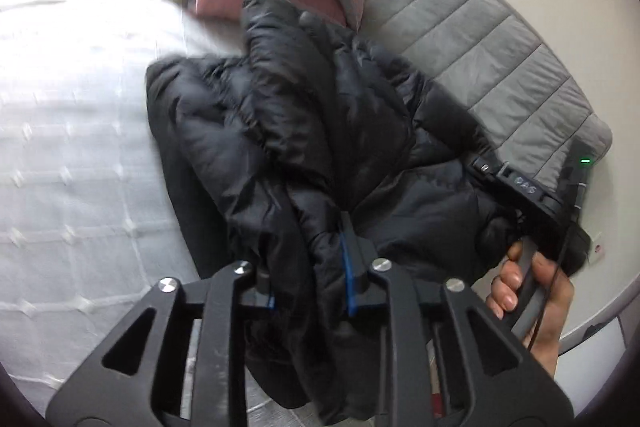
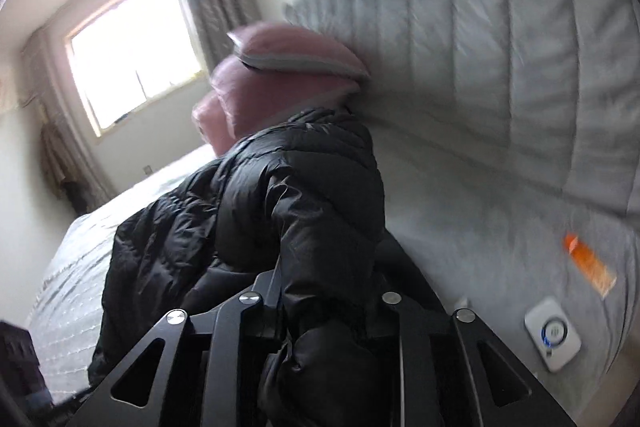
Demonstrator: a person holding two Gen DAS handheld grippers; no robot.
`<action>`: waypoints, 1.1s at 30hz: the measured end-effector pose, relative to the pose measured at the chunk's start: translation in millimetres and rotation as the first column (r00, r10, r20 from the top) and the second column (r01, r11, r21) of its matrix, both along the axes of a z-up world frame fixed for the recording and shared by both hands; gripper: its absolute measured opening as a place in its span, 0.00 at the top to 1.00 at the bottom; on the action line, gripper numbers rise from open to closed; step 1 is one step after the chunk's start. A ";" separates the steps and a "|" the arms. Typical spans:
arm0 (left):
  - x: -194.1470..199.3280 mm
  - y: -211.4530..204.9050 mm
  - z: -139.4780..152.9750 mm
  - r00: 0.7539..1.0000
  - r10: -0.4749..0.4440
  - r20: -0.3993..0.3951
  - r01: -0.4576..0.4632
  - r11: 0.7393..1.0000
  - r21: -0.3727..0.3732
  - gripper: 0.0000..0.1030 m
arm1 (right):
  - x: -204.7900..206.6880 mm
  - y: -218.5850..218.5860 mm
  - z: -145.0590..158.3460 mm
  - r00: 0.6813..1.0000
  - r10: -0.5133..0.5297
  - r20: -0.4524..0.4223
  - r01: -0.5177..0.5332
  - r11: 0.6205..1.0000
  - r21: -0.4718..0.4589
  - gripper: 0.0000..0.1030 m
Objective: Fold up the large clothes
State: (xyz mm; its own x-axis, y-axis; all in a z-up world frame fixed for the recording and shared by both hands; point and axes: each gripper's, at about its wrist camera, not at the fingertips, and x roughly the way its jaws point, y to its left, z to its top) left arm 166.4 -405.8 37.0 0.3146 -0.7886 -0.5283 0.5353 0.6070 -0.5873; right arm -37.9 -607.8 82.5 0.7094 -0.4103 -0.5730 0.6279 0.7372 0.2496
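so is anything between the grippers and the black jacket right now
Nothing visible. The black puffer jacket already bunches between the fingers of the left gripper and the right gripper, on the bed.

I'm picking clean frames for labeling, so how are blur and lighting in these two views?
Left wrist view: evenly lit, with motion smear on the white bedspread and the black puffer jacket. Right wrist view: blurrier overall, the bright window blown out, the grey quilted headboard streaked.

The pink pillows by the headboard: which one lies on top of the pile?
The pink pillow with the grey edge lies on top, touching the grey headboard; the other pink pillows lie under it.
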 end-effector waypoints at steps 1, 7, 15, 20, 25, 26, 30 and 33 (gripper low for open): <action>-3.3 2.4 -11.4 1.000 -0.003 -0.004 0.002 0.999 -0.035 0.62 | -9.2 -17.0 -21.8 0.999 -0.036 -0.039 0.038 0.998 0.055 0.66; -0.3 34.2 -22.2 0.997 -0.021 -0.072 0.014 0.995 -0.102 0.41 | -87.9 -37.6 -58.1 0.972 -0.182 0.148 0.142 0.958 0.248 0.36; -15.9 72.8 7.8 0.999 0.036 -0.003 -0.036 0.999 -0.013 0.41 | -98.5 31.0 14.6 0.967 -0.152 0.204 0.136 0.987 0.088 0.21; -43.6 99.3 30.9 0.990 0.075 0.121 -0.088 0.990 0.110 0.28 | -92.5 120.3 27.2 0.982 -0.079 0.169 0.080 0.997 0.001 0.19; -84.0 125.2 48.3 0.966 0.046 0.254 -0.115 0.957 0.267 0.20 | -99.4 204.3 16.1 0.989 -0.064 0.131 0.070 0.997 -0.038 0.19; -90.9 131.1 51.1 0.963 0.035 0.266 -0.110 0.956 0.270 0.20 | -101.8 217.6 13.5 0.991 -0.052 0.126 0.058 0.997 -0.045 0.19; -120.0 160.8 64.1 0.942 0.020 0.335 -0.117 0.955 0.272 0.09 | -115.8 258.1 6.8 0.990 -0.066 0.121 0.071 0.997 -0.036 0.17; -137.0 180.8 68.1 0.923 0.011 0.385 -0.123 0.955 0.268 0.01 | -132.6 283.0 5.0 0.983 -0.129 0.132 0.135 0.990 -0.032 0.13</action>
